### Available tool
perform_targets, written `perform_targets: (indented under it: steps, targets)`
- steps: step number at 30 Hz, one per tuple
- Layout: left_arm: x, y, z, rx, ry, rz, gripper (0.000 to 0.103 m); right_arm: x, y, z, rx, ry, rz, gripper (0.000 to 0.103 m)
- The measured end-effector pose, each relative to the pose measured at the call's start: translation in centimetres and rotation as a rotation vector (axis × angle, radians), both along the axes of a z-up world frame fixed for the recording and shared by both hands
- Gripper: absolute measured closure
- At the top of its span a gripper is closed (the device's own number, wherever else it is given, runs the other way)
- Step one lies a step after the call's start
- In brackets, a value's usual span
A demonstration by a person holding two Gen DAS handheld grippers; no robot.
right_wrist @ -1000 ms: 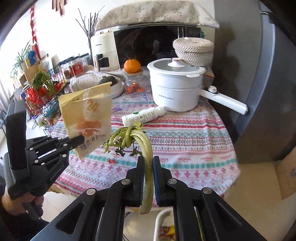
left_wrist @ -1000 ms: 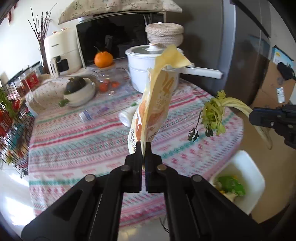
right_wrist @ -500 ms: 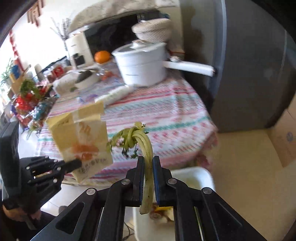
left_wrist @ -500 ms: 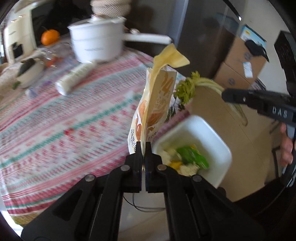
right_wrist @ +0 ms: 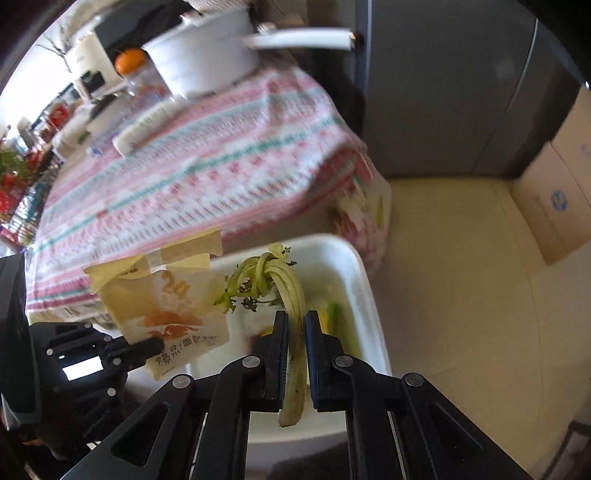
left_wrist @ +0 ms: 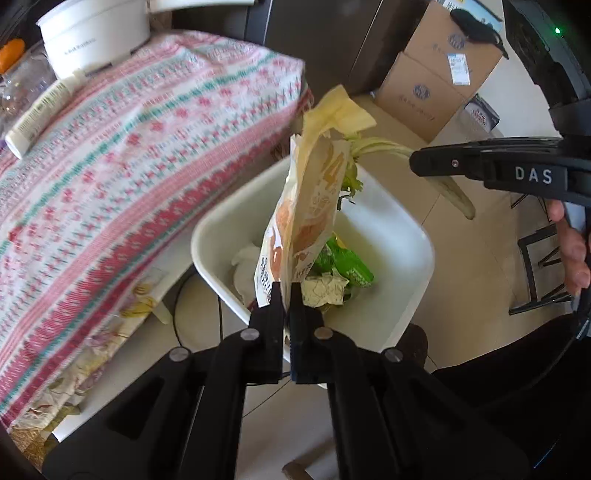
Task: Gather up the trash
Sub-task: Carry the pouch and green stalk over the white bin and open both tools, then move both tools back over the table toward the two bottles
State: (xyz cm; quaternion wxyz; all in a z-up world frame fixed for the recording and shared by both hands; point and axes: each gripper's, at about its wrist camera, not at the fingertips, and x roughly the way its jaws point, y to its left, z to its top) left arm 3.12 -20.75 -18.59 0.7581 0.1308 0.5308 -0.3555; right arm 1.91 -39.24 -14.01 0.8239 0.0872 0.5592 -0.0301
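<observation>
My left gripper is shut on a yellow snack wrapper and holds it upright over a white bin on the floor. The bin holds a green packet and crumpled paper. My right gripper is shut on a celery stalk, also above the bin. The wrapper and left gripper show at the left of the right wrist view. The right gripper shows at the right of the left wrist view, with the stalk hanging from it.
The table with a striped cloth stands left of the bin, with a white pot and a white tube on it. Cardboard boxes and a dark cabinet stand behind the bin.
Both grippers have swung down and right from over the table to over the bin, still holding the wrapper and the celery. The bin now lies directly below them.
</observation>
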Motion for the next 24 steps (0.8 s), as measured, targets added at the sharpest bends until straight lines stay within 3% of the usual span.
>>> perform_targets:
  steps: [12,15,19,24]
  targets:
    - [-0.8,-1.1,-1.8,0.042,-0.018,-0.016,0.098,-0.1,-1.3,-2.5,0.031,0.106,-0.020,0.091]
    - [-0.8,-1.4,-1.8,0.060,-0.043,-0.019,0.085,0.1,-1.6,-2.9,0.055,0.127,-0.041,0.083]
    - [-0.7,-1.5,-1.5,0.066,-0.060,-0.027,0.076,0.2,-1.9,-2.6,0.058,0.117,-0.062,0.056]
    - [-0.6,-0.7,-0.7,0.063,-0.082,-0.032,0.064,0.2,-2.1,-2.0,0.064,0.092,-0.071,0.055]
